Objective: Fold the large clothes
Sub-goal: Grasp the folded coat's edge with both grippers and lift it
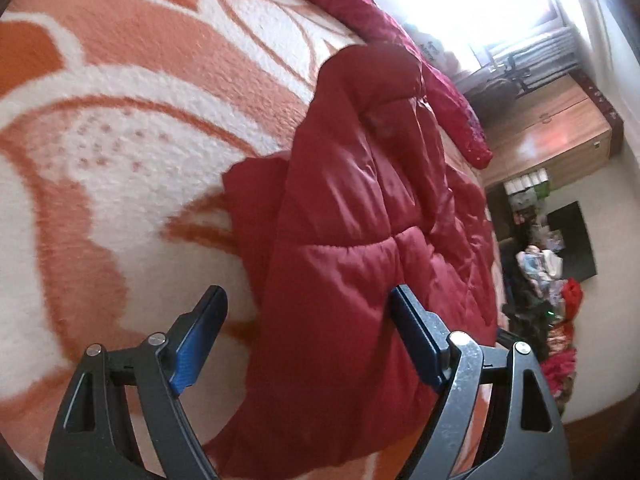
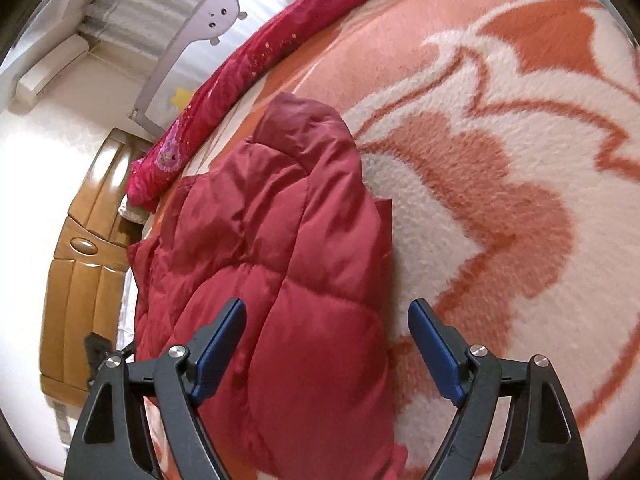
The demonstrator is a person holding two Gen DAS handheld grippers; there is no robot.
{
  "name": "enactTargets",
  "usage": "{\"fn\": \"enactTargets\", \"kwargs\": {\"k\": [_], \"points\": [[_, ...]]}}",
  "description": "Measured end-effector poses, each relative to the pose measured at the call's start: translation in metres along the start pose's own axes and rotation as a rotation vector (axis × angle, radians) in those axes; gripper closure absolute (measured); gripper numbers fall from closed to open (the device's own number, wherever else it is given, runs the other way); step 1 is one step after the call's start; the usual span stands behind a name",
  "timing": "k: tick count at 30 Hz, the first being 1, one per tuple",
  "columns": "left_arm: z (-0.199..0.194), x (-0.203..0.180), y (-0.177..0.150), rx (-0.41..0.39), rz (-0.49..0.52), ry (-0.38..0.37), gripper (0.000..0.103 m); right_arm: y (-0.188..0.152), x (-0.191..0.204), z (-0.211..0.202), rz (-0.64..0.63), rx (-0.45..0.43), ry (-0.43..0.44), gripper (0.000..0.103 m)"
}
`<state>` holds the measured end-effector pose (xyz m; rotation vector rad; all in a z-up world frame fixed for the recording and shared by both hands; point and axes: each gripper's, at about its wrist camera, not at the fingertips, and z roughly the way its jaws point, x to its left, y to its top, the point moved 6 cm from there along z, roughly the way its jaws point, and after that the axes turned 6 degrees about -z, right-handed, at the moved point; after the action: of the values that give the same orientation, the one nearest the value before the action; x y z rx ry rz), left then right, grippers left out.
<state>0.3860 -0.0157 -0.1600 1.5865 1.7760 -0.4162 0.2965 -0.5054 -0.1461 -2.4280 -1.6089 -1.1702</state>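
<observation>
- Your left tongs (image 1: 308, 304) are spread wide, gripping nothing, above the red jacket (image 1: 360, 220).
- Your right tongs (image 2: 328, 316) gape too, over the jacket (image 2: 280, 240).
- It lies bunched near the bed's edge, on the orange blanket (image 2: 500, 160).

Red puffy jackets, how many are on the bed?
1. The red puffy jacket lies bunched on the orange-and-white blanket, in front of both open grippers. The pink bedding along the far edge is not a jacket. More could be hidden outside the views.

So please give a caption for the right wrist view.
Open right gripper above a folded red puffer jacket on an orange-and-white blanket.
</observation>
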Motion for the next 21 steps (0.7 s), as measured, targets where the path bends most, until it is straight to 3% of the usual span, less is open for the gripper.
{"fn": "enactTargets", "kwargs": {"k": [4, 6, 8, 11, 14, 17, 21], "points": [[0.019, -0.006, 0.004, 0.046, 0.006, -0.024, 0.016, 0.004, -0.002, 0.031, 0.023, 0.094, 0.062, 0.016], [0.028, -0.007, 0.005, 0.071, 0.003, -0.04, 0.015, 0.002, -0.002, 0.049, 0.025, 0.144, 0.081, 0.009], [0.038, -0.008, 0.005, 0.098, -0.007, -0.074, 0.014, 0.0, -0.002, 0.06, 0.032, 0.164, 0.099, 0.005], [0.045, -0.011, 0.005, 0.083, 0.01, -0.071, 0.014, 0.002, -0.002, 0.065, 0.039, 0.157, 0.122, 0.009], [0.044, -0.018, -0.001, 0.06, 0.056, -0.052, 0.029, -0.002, 0.001, 0.067, 0.052, 0.165, 0.153, 0.029], [0.038, -0.022, -0.005, 0.051, 0.052, -0.085, 0.046, -0.004, 0.004, 0.061, 0.053, 0.158, 0.173, 0.049], [0.019, -0.029, -0.012, 0.038, 0.068, -0.117, 0.058, -0.011, 0.014, 0.046, 0.076, 0.147, 0.195, 0.062]]}}
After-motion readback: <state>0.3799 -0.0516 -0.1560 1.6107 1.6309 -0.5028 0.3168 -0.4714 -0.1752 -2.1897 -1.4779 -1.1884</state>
